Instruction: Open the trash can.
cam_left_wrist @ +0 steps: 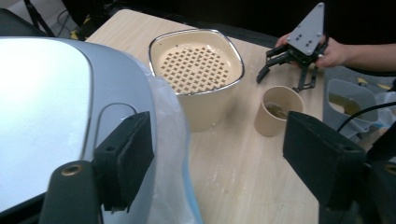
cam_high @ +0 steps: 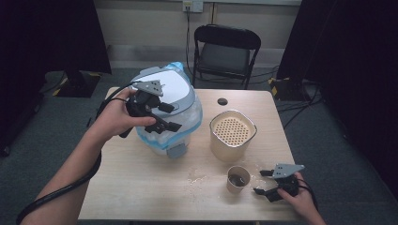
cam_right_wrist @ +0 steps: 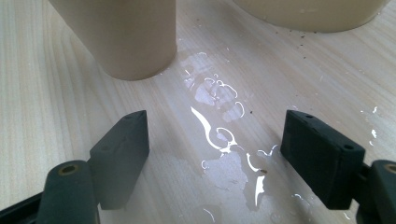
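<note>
Two hand-held grippers are held apart-jawed and empty: the left hand-held gripper (cam_high: pixel 170 123) is poised over the rice cooker (cam_high: pixel 180 93) lid, while the cup (cam_high: pixel 238 179) stands on the tabletop (cam_high: pixel 155 187) just left of the nearer right hand-held gripper (cam_high: pixel 261 182).

no readable text, labels, brands, numbers or signs on anything
</note>
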The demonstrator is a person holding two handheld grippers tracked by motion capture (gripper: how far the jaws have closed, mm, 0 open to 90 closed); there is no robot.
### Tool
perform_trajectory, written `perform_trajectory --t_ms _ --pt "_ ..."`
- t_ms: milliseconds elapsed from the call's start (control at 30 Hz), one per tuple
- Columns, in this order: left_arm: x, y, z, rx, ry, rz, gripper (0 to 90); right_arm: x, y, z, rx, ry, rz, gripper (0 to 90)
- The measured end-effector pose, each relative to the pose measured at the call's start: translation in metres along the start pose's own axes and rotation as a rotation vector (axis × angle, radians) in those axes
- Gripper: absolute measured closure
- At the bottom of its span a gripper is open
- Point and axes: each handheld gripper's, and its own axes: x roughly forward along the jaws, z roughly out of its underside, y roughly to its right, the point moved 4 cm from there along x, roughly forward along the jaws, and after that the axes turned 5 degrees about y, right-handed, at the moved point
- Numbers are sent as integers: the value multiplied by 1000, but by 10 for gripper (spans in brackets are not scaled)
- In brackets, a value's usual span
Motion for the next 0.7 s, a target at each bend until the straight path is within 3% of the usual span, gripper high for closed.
perform_trajectory --t_ms 267,700 --pt "3 -10 -1 4 2 -44 384 0 0 0 -1 0 0 230" --pt "6 -11 -2 57 -2 -108 446 0 0 0 -1 0 0 230"
